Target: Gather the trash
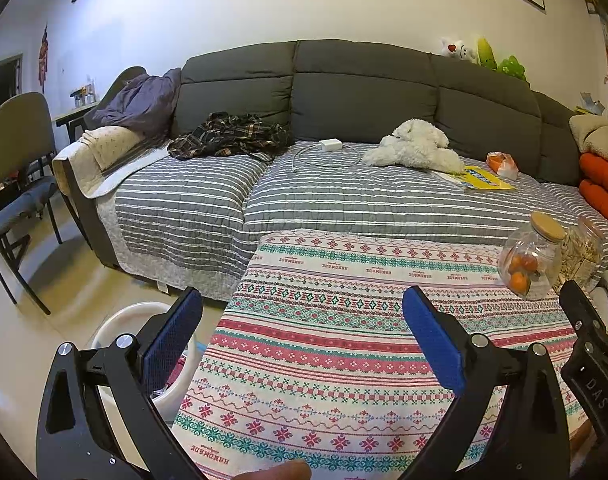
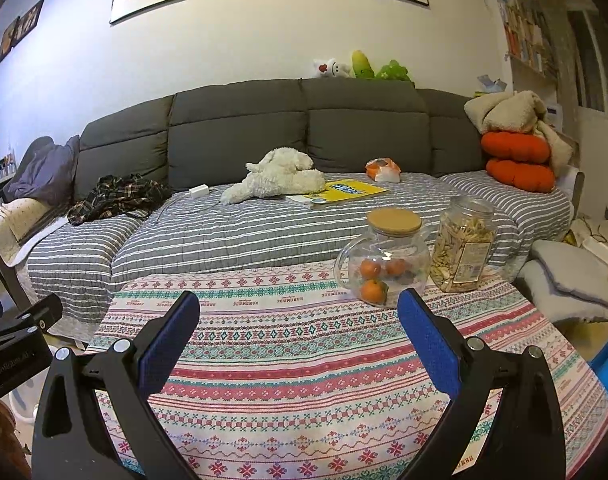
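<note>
My left gripper point(image 1: 301, 304) is open and empty above the near left part of the patterned tablecloth point(image 1: 324, 360). My right gripper point(image 2: 297, 308) is open and empty above the same tablecloth point(image 2: 304, 360). A white bin point(image 1: 143, 316) stands on the floor below the table's left edge, partly hidden by my left finger. An orange-and-white plastic wrapper point(image 2: 382, 170) lies on the sofa's striped cover, far beyond both grippers; it also shows in the left wrist view point(image 1: 502, 165).
A glass jar with oranges point(image 2: 384, 256) and a jar of snacks point(image 2: 462, 244) stand at the table's far right. On the sofa point(image 2: 239, 128) lie a white plush dog point(image 2: 279, 176), a yellow book point(image 2: 344, 192), a charger point(image 2: 198, 191), and plaid clothing point(image 2: 115, 196). A chair point(image 1: 15, 184) stands at left.
</note>
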